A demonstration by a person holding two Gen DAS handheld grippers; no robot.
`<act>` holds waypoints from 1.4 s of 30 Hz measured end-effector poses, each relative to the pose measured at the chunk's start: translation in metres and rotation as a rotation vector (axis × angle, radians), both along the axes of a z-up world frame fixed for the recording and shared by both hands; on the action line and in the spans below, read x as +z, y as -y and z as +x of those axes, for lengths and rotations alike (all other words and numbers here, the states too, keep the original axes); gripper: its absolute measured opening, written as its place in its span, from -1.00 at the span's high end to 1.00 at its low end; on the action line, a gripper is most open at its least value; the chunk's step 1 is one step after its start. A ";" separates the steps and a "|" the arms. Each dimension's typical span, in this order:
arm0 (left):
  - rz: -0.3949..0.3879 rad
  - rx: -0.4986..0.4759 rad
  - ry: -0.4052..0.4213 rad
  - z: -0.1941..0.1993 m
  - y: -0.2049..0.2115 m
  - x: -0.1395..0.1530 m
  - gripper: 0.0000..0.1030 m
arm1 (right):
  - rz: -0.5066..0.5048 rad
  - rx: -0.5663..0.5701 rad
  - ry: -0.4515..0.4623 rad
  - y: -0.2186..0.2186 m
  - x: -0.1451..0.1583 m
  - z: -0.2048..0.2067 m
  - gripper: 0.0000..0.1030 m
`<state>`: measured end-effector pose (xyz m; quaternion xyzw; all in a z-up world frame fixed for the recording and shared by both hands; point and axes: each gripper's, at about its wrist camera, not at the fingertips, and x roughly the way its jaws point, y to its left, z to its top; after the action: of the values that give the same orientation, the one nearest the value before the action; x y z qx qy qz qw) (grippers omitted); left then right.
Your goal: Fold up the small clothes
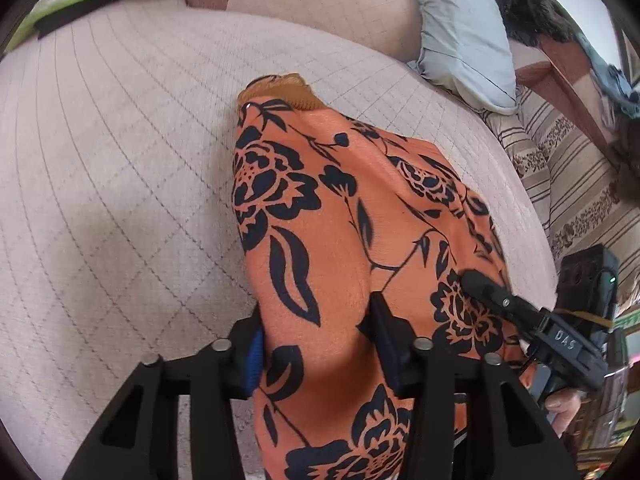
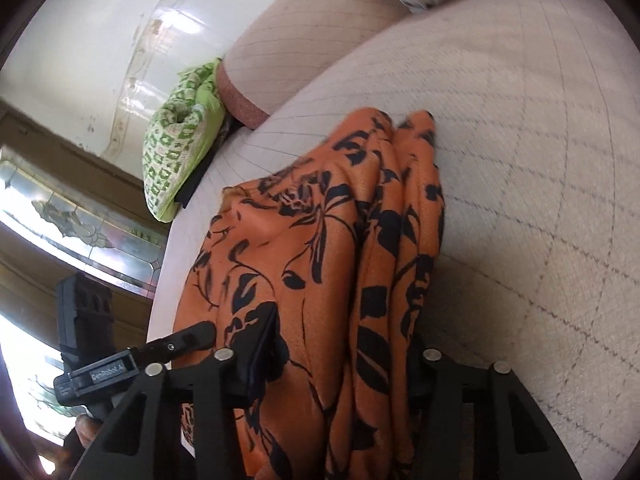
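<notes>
Both jaws are pressed onto the orange floral garment: left gripper, right gripper. It is draped over a quilted beige sofa, beside a green patterned cushion.

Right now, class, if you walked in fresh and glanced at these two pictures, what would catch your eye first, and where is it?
The orange garment with black flowers fills the middle of both views, bunched on the pale quilted sofa cover. The left gripper and the right gripper each have its cloth between their fingers at the near edge. A green patterned cushion sits at the sofa's far end.
</notes>
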<state>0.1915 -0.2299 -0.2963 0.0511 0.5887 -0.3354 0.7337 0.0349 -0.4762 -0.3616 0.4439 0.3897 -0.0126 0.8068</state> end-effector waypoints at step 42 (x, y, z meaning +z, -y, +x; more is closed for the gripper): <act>0.245 0.132 0.694 -0.090 -0.074 0.161 -0.79 | -0.480 -0.023 0.138 -0.097 0.155 -0.082 -0.22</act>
<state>0.1016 -0.1557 -0.1351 0.2110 0.3430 -0.1771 0.8981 -0.0474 -0.3788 -0.2068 0.2438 0.3143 -0.0837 0.9137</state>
